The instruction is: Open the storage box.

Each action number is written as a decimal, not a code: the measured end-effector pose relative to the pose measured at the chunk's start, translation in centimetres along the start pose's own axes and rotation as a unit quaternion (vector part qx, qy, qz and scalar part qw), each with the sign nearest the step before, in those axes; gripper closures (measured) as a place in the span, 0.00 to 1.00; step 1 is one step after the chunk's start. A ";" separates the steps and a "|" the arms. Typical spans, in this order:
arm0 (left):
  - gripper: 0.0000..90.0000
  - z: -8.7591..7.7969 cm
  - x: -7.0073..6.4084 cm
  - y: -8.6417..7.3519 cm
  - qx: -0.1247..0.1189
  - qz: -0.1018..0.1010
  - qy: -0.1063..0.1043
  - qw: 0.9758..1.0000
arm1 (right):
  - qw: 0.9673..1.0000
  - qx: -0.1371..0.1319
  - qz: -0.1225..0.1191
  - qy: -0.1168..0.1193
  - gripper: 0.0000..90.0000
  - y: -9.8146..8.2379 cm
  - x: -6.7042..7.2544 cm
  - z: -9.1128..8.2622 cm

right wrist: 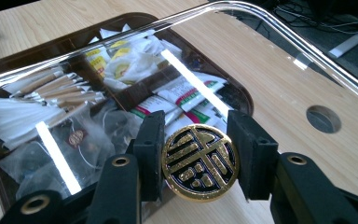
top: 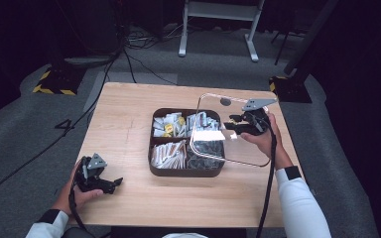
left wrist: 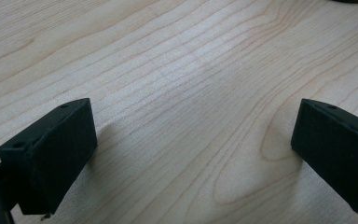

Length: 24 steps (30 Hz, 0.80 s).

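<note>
— High view: what's that over the box (top: 186, 171)?
— A clear lid (top: 238, 148) with rounded corners, tilted above its right side. The right gripper (right wrist: 200, 161) is clamped on its round black-and-gold knob (right wrist: 200, 162).
— The left gripper (left wrist: 191, 154)?
— Jaws apart, over bare table (left wrist: 177, 70).

Gold emblem (right wrist: 200, 162) on the clear lid's round black knob: stylised character-like sign, not decipherable as a word. Packets (right wrist: 186, 91) in the box's compartments carry red, green and yellow print, too small to read. No other legible text, numbers or brands.
</note>
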State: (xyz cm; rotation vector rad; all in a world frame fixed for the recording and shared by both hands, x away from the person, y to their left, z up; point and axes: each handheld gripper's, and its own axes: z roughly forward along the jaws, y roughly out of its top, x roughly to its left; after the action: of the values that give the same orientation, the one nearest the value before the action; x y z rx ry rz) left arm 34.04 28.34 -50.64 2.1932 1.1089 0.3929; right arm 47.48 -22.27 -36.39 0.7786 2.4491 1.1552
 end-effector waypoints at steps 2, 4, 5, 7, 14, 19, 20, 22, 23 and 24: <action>0.00 0.0 0.0 0.0 0.000 0.000 0.000 1.000 | 1.000 0.000 0.003 -0.002 0.65 -0.4 -0.2 -0.5; 0.00 0.0 0.0 0.0 0.000 0.000 0.000 1.000 | 1.000 0.000 0.004 -0.003 0.65 -0.6 -0.3 -0.6; 0.00 0.0 0.0 0.0 0.000 0.000 0.000 1.000 | 1.000 0.001 0.008 -0.003 0.65 -0.9 -0.5 -0.8; 0.00 0.0 0.0 0.0 0.000 0.000 0.000 1.000 | 1.000 0.001 0.012 -0.008 0.65 -1.4 -0.9 -1.2; 0.00 0.0 0.0 0.0 0.000 0.000 0.000 1.000 | 1.000 0.001 0.022 -0.015 0.65 -2.7 -1.5 -2.2; 0.00 0.0 0.0 0.0 0.000 0.000 0.000 1.000 | 0.999 0.002 0.035 -0.024 0.65 -4.0 -2.3 -3.4; 0.00 0.0 0.0 0.0 0.000 0.001 0.000 1.000 | 0.999 0.001 0.038 -0.027 0.65 -4.2 -2.5 -3.6; 0.00 0.0 0.0 0.0 0.000 0.000 0.000 1.000 | 0.999 -0.001 0.044 -0.032 0.65 -4.6 -2.8 -4.1; 0.00 0.0 0.0 0.0 0.000 0.001 0.000 1.000 | 0.998 -0.002 0.047 -0.035 0.65 -5.0 -3.1 -4.6; 0.00 0.0 0.0 0.0 0.000 0.001 0.000 1.000 | 0.998 -0.002 0.047 -0.035 0.65 -5.0 -3.1 -4.6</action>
State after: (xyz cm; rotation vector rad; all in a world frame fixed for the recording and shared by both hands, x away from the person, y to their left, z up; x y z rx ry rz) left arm 34.04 28.36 -50.64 2.1937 1.1073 0.3924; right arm 45.98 -29.50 -37.26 0.9256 2.3755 1.1455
